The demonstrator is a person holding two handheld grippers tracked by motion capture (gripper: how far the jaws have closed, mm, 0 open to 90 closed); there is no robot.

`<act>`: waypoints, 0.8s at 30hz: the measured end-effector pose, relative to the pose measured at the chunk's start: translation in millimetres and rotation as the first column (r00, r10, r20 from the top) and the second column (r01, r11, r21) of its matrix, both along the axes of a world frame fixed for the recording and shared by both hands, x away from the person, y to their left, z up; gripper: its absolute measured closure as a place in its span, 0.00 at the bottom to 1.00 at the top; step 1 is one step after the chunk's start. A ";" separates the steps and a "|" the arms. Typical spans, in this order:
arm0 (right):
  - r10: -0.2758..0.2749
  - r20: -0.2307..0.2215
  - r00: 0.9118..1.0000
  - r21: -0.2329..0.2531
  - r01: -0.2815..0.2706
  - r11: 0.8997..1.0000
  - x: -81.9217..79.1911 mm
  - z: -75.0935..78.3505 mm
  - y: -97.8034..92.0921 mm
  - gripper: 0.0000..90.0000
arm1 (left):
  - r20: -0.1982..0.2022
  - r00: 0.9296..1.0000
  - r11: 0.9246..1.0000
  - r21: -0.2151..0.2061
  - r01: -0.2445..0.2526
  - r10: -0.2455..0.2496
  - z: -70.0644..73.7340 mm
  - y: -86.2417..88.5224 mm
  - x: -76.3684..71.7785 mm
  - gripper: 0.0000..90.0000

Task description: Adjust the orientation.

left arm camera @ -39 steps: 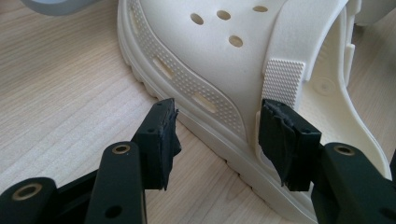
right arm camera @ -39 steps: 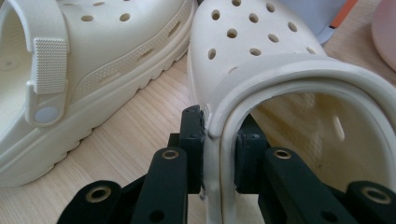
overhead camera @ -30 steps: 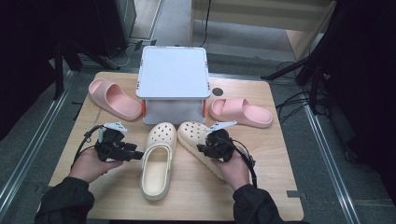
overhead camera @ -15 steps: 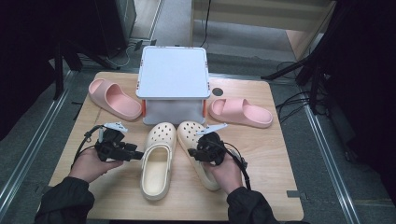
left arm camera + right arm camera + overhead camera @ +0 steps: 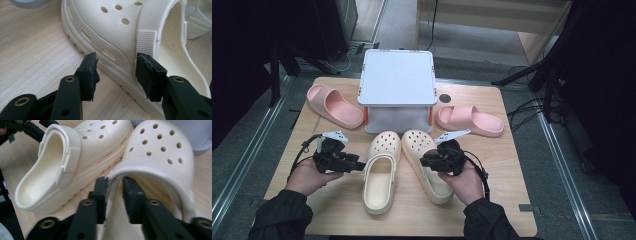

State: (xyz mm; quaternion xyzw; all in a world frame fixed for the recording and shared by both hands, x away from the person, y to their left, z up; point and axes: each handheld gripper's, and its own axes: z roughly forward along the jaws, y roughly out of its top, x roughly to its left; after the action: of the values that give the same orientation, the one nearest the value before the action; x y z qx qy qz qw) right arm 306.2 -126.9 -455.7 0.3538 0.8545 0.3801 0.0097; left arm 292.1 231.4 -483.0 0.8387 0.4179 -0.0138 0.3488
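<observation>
Right gripper (image 5: 115,182) clamps right clog (image 5: 160,162) rim; left gripper (image 5: 116,72) open

Bare tabletop (image 5: 502,190) lies open at the near right and along the near edge, and another free strip runs at the near left, outside the left gripper (image 5: 357,165). The middle is crowded: the left clog (image 5: 381,172) and the right clog (image 5: 424,165) lie side by side, almost touching at the toes. Just beyond them the grey box (image 5: 397,87) blocks the far centre. A pink slide (image 5: 334,105) closes the far left, another pink slide (image 5: 469,120) the far right.
</observation>
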 end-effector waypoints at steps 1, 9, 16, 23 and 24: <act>0.011 0.009 1.000 0.006 -0.011 1.000 -1.0 2.7 -2.7 0.89 | 0.001 1.000 1.000 0.000 0.001 -0.001 0.1 -0.1 -0.2 0.59; 0.008 0.082 0.997 0.002 -0.008 1.000 -2.0 17.7 -28.5 0.96 | 0.001 1.000 1.000 -0.009 -0.024 0.024 1.4 5.1 -0.5 0.71; -0.063 0.099 0.993 -0.005 0.064 0.998 9.8 14.1 -58.1 0.99 | -0.009 1.000 1.000 0.000 -0.014 0.014 -2.2 5.2 0.3 0.79; -0.078 0.094 0.992 -0.051 0.083 0.995 26.2 -11.9 -66.7 0.94 | -0.027 1.000 1.000 0.023 0.010 -0.010 -5.4 1.4 1.1 0.80; -0.077 0.092 0.993 -0.058 0.082 0.995 28.4 -14.7 -66.4 0.94 | -0.025 1.000 1.000 0.029 0.012 -0.012 -6.0 1.4 1.3 0.80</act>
State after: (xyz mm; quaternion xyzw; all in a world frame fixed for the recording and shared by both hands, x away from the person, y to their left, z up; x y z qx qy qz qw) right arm 334.6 -193.3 -470.3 0.3697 0.8498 0.3683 0.0741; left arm 293.4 232.7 -489.0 0.8459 0.4175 -0.0204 0.3313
